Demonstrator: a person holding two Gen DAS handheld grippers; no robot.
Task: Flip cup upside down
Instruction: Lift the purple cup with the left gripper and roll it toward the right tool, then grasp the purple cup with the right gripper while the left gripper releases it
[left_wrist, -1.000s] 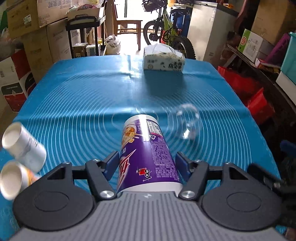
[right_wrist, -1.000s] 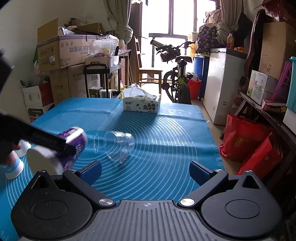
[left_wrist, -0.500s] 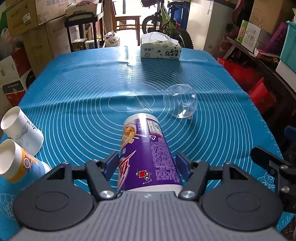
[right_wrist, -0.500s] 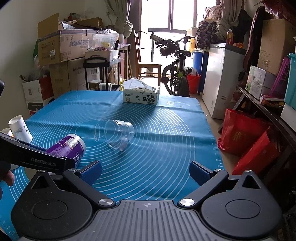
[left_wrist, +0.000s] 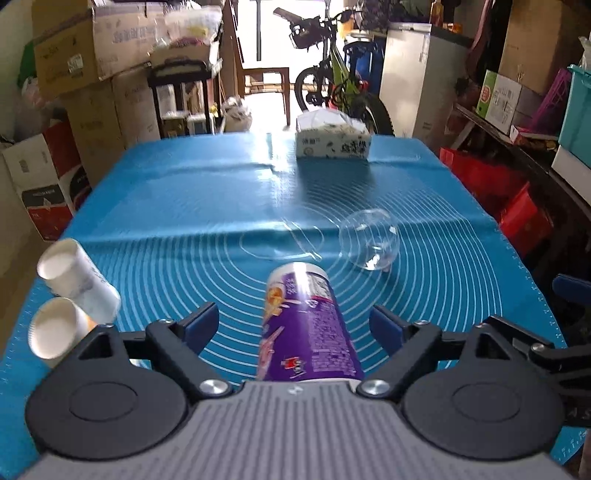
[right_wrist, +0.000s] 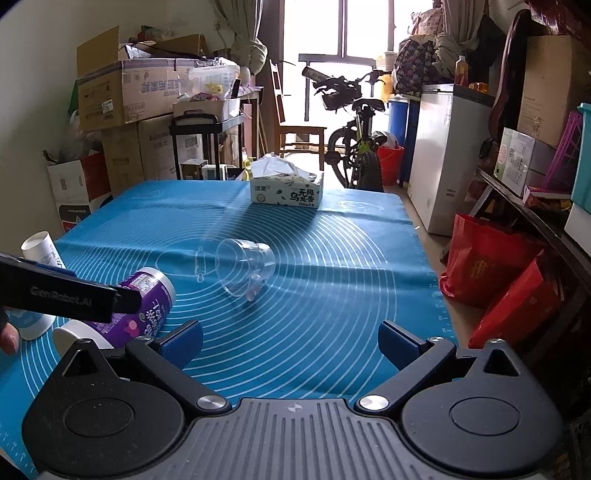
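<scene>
A purple cup (left_wrist: 306, 325) lies on its side on the blue mat (left_wrist: 184, 206), its base pointing away from me. My left gripper (left_wrist: 295, 326) is open, with its fingers apart on either side of the cup and not touching it. The same cup shows in the right wrist view (right_wrist: 144, 302) at lower left, partly behind the left gripper's finger. A clear plastic cup (left_wrist: 369, 238) lies on its side further out; it also shows in the right wrist view (right_wrist: 243, 267). My right gripper (right_wrist: 290, 343) is open and empty above the mat.
Two white paper cups (left_wrist: 77, 284) lie on their sides at the mat's left edge. A tissue box (left_wrist: 332, 142) stands at the far end. Cardboard boxes, a bicycle and red bags surround the table.
My left gripper has opened and released the purple cup, which now lies on the mat between the spread fingers. The right gripper has barely moved.
</scene>
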